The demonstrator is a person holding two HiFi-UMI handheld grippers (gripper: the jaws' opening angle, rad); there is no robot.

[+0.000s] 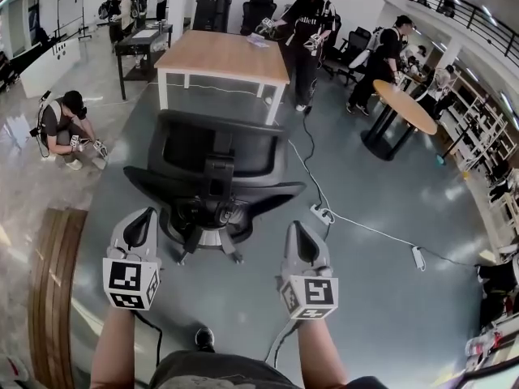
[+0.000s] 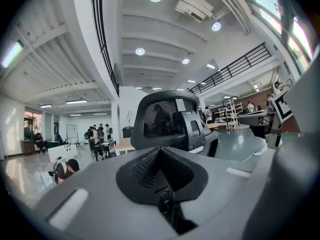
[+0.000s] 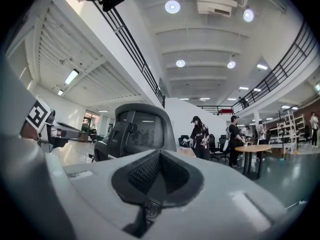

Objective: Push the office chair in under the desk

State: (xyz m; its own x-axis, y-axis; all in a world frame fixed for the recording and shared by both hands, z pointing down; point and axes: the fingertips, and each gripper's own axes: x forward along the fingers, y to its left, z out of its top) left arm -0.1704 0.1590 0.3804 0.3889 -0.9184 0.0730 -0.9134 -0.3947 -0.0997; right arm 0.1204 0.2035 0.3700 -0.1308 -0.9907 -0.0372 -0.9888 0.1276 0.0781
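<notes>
A black office chair [image 1: 215, 177] stands on the grey floor with its mesh back toward me. Beyond it is the desk [image 1: 223, 55], a wooden top on white legs, with a gap of floor between them. My left gripper [image 1: 146, 217] is held just behind the chair's left side, shut and empty. Level with it, my right gripper [image 1: 297, 232] is behind the chair's right side, also shut on nothing. Neither touches the chair. The left gripper view shows the chair back [image 2: 167, 119] past the closed jaws [image 2: 160, 166]. In the right gripper view, the chair [image 3: 140, 129] sits left of centre beyond the gripper [image 3: 157, 171].
A power strip [image 1: 323, 214] and white cable lie on the floor right of the chair. A person [image 1: 65, 132] crouches at the left; another [image 1: 308, 31] stands behind the desk. A round table [image 1: 405, 108] is at the right, a wooden bench [image 1: 53, 282] at lower left.
</notes>
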